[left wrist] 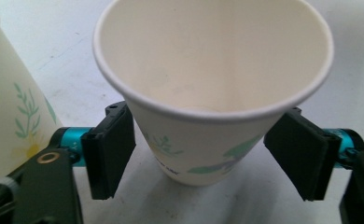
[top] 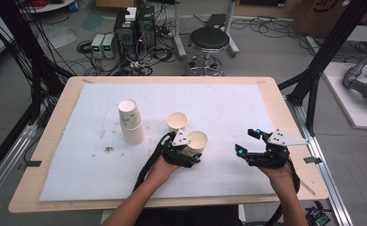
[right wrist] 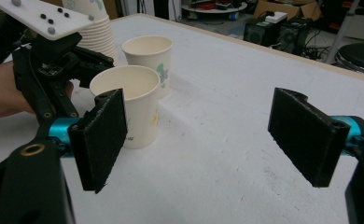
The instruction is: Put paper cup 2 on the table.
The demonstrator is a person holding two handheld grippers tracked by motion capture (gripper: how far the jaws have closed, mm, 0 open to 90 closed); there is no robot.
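Paper cup (top: 197, 141) stands between open left tongs (top: 194, 151), second cup (top: 177, 121) beside.

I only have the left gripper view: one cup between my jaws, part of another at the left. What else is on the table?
Observer: A stack of paper cups stands left of both single cups in the high view.
Operator: Where is the other gripper?
Observer: The right gripper hovers to the right of them, jaws open, holding nothing.
Operator: Is that cup at my left upright?
Observer: Yes, the second cup stands upright, mouth up.
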